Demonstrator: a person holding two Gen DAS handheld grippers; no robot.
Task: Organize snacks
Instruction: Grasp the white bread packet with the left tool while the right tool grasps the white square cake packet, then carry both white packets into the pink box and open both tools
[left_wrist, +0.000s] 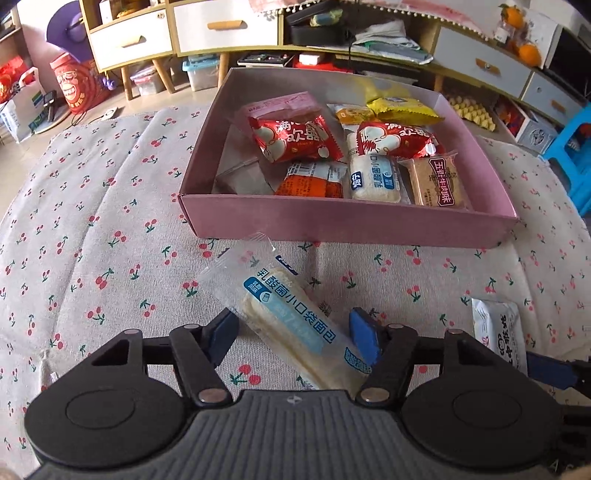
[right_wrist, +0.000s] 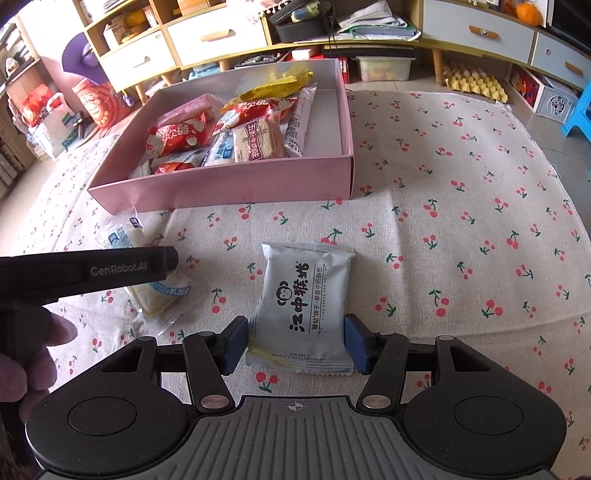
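Although both packets lie on the cherry-print cloth (right_wrist: 443, 177) on the near side of the pink box (left_wrist: 347, 225), each is already between a pair of blue pads. The left gripper (left_wrist: 295, 332) straddles the bread packet (left_wrist: 284, 321), whose long axis runs slantwise across the jaw line, one end pointing at the box wall; the right-hand pad touches the wrapper, the other stands just clear, so I judge the jaws not yet closed on it. The right gripper (right_wrist: 295, 341) has its pads pressed on both side edges of the white biscuit packet (right_wrist: 304, 299), gripping it near its lower end, with its long axis pointing away from the gripper toward the box. From either packet the box lies straight ahead, and the bread packet is the nearer to its wall. Blue print on the bread wrapper reads 乳酸菌小口袋面包; the biscuit packet reads 江中猴姑 with a monkey-face mark. A brown packet (left_wrist: 439, 181) in the box carries 五香牛肉味, and "GenRobot.AI" is printed on the left gripper's side.
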